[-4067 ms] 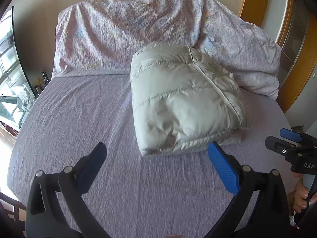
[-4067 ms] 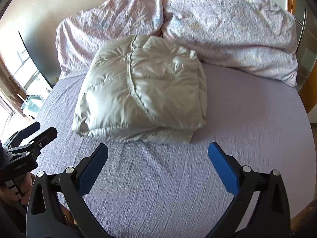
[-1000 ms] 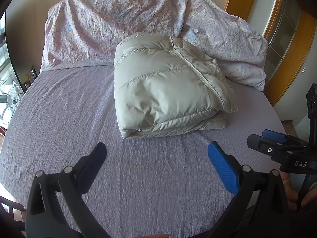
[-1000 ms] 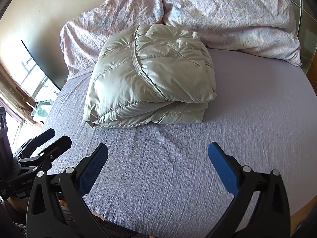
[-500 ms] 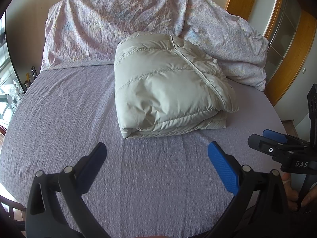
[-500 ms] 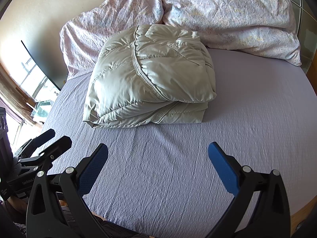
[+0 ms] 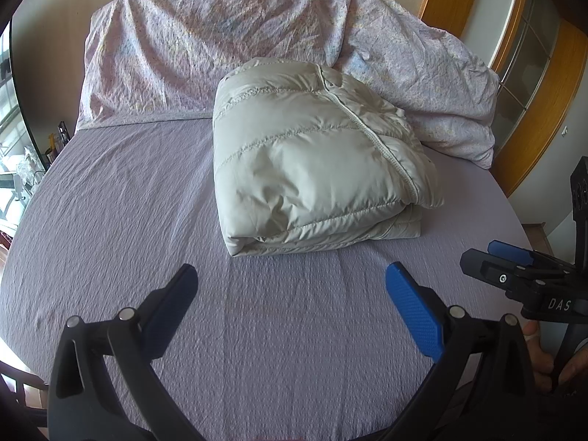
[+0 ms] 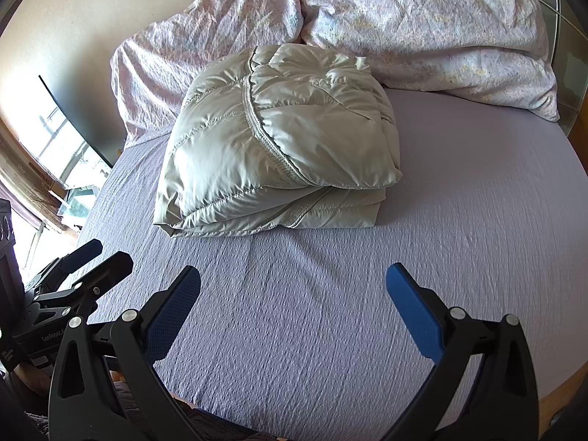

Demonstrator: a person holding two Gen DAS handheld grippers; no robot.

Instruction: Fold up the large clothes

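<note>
The bed (image 7: pixel 110 220), w/ its lilac crinkled sheet, fills both views; two floral pillows (image 7: pixel 205 55) lean along the headboard end. The puffer jacket (image 7: pixel 312 161), pale grey and quilted, sits folded into a thick square bundle in the middle of the sheet, its far edge touching the pillows, zip seam running diagonally across the top layer. From the right wrist view the jacket (image 8: pixel 279 147) shows stacked layers at its near edge, reasonably flush, top flap bulging a bit over the right corner.

Left gripper (image 7: pixel 290 294) hangs above bare sheet, near the bundle's front edge but apart from it, jaws spread wide, nothing between them. Right gripper (image 8: pixel 294 294) likewise: jaws wide apart, empty, over bare sheet short of the jacket.

Judgement: fold looks essentially done, so the step in hand is prob a final tidy or just backing off. To do it well: don't pinch the slick shell, it'll spring open & slide. If tidying, press flat on top w/ the fingers' sides to push air out, then nudge the overhanging right corner in line w/ the layers under it. Approach low & slow, both sides at once, so the bundle doesn't skate on the sheet
</note>
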